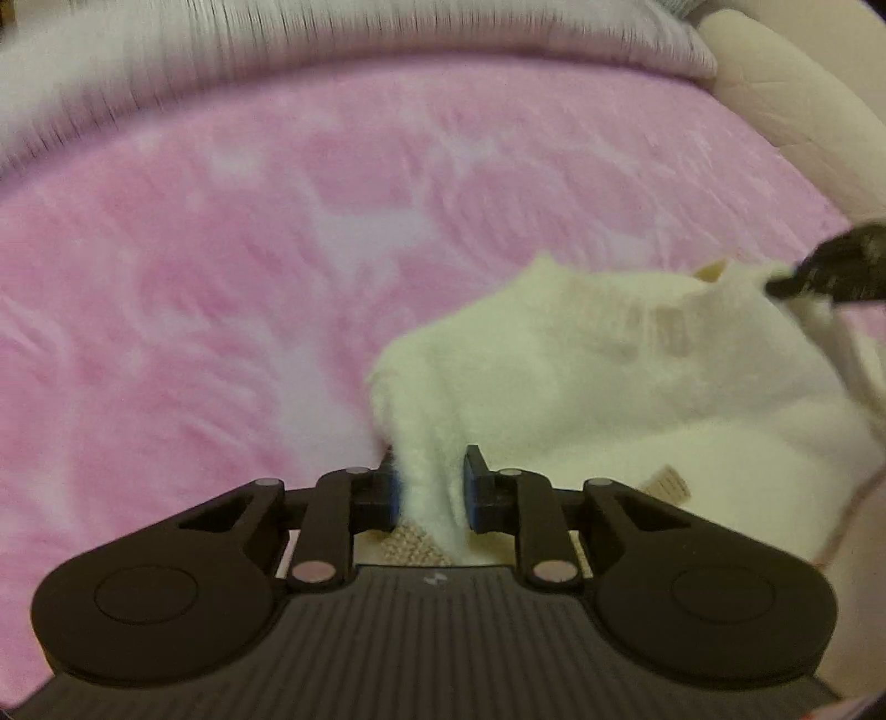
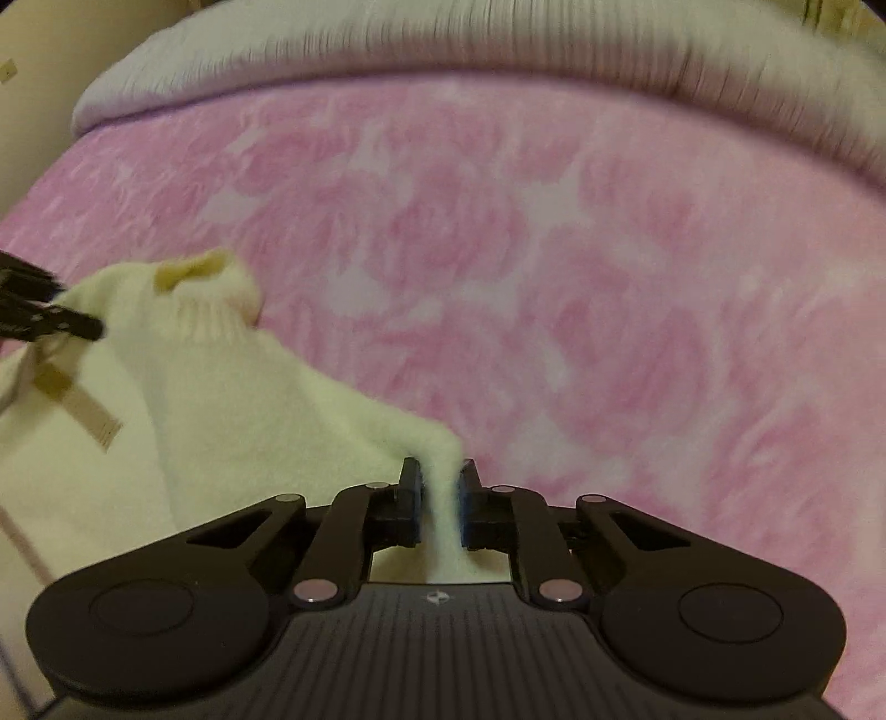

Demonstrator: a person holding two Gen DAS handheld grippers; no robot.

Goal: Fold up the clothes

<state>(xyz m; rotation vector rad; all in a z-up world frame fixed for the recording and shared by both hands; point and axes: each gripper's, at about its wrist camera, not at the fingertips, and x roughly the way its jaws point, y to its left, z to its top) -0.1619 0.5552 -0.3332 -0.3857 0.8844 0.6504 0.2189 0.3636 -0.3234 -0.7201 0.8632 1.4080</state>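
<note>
A cream-white fluffy sweater [image 1: 609, 376] with a ribbed turtleneck collar [image 2: 210, 310] is held up above a pink bed. My left gripper [image 1: 431, 482] is shut on a fold of the sweater near one shoulder. My right gripper [image 2: 440, 498] is shut on a fold at the other shoulder. The right gripper's tip [image 1: 830, 266] shows at the right edge of the left wrist view, and the left gripper's tip [image 2: 50, 321] shows at the left edge of the right wrist view. A tan label [image 2: 83, 404] hangs inside the sweater.
A pink and white patterned blanket [image 1: 249, 277] covers the bed. A pale ribbed pillow or duvet [image 2: 498, 39] lies along the far edge. A cream padded headboard or wall [image 1: 803, 111] stands at the side.
</note>
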